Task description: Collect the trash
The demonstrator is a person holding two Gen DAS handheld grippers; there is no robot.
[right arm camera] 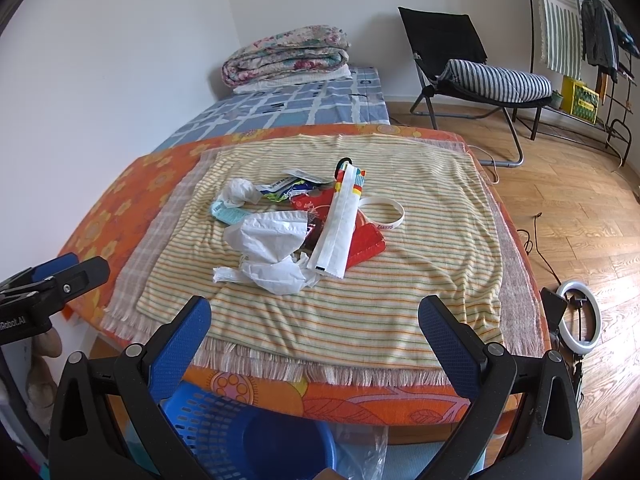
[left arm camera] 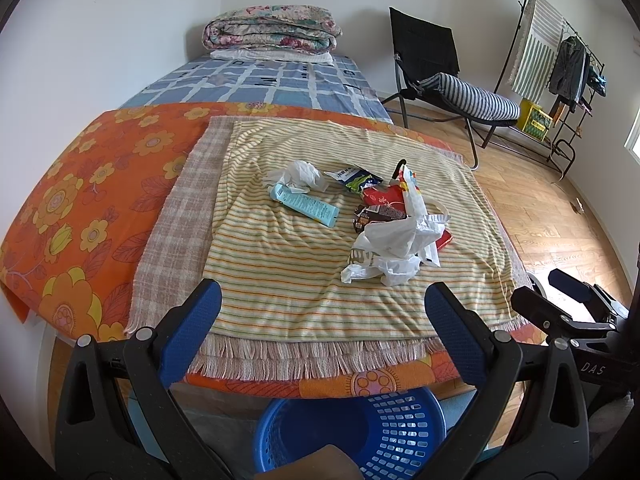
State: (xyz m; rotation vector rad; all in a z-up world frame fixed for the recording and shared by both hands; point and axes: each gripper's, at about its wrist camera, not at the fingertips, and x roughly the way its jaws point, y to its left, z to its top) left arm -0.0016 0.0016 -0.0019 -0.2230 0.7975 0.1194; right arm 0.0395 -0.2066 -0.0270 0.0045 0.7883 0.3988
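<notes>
— Inspector: State the condition of your grippers.

— Operator: My left gripper [left arm camera: 320,328] is spread wide with nothing between its blue pads. My right gripper [right arm camera: 316,340] is likewise spread wide and empty. Both hang off the near edge of the table [left arm camera: 96,184], above the floor.

— Inspector: Location of the trash?

— Operator: All of it lies in a loose heap on the striped cloth [left arm camera: 288,280], near the middle of the table. I note a crumpled white plastic bag [left arm camera: 394,248] nearest me, a red packet [right arm camera: 366,240] partly under it, and a long white wrapper [right arm camera: 340,224] lying across both. A light-blue tube [left arm camera: 306,205] lies to the left, touching a crumpled tissue [left arm camera: 300,174]. A green-and-white sachet [left arm camera: 358,178] sits behind. A white wristband [right arm camera: 386,210] rests just right of the heap.

— Inspector: Receptacle?

— Operator: A blue basket [left arm camera: 400,432] stands on the floor, partly under the table's near edge, below my grippers.
</notes>
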